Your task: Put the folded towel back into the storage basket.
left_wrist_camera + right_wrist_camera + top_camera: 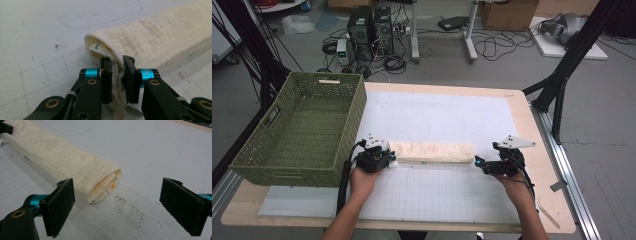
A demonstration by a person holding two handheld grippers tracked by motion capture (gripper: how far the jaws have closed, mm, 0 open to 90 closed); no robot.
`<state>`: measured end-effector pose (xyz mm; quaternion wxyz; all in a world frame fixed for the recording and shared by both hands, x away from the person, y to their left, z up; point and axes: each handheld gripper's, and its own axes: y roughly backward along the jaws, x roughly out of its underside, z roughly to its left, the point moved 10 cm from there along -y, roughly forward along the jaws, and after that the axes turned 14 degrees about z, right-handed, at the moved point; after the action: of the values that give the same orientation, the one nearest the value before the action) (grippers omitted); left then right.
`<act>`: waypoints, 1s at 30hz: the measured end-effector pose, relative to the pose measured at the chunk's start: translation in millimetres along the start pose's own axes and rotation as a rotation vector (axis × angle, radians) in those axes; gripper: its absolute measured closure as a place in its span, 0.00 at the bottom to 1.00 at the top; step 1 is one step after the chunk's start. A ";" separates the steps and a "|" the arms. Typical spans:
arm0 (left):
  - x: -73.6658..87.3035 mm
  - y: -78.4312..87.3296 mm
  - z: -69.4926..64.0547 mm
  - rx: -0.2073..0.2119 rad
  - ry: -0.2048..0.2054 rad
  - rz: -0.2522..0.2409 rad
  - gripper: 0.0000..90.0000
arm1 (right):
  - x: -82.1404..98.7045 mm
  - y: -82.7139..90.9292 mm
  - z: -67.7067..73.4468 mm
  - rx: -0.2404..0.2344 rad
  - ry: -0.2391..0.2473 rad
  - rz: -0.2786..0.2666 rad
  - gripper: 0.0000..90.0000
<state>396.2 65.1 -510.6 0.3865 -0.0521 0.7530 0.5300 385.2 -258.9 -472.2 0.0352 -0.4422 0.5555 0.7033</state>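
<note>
Presently catalogued: left gripper [388, 159], held low in the person's left hand [362, 181], jaws pinched on the left end of the folded cream cloth [432, 151]. Right gripper [480, 162], held level in the right hand [514, 186], jaws spread wide, just short of the cloth's right end, not touching. Cloth lay lengthwise on the white mat [447, 195]. Green woven basket [304, 131] stood at the table's left, beside the left gripper. No obstruction lay between them.

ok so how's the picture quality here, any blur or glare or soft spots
High view: even light, no glare, slightly soft; the folded cloth is readable. Left gripper view: left gripper sharp where it pinches the cloth end, far cloth softer. Right gripper view: right gripper pads close and slightly blurred, cloth end crisp, faint shadow beneath.
</note>
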 end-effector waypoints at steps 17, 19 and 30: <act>0.5 0.0 -0.2 -0.004 -0.003 -0.006 0.87 | -5.3 -32.6 14.9 -0.031 -0.088 0.040 0.44; 0.6 0.0 0.2 -0.003 -0.002 -0.005 0.87 | -2.6 -38.7 15.4 -0.034 -0.088 0.068 0.48; 0.7 0.1 0.0 -0.004 -0.004 -0.005 0.87 | 5.6 -48.7 27.3 -0.114 -0.090 0.125 0.77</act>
<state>395.6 65.4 -511.0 0.3892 -0.0537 0.7512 0.5304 392.1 -220.7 -512.6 -0.0090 -0.3758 0.5390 0.7537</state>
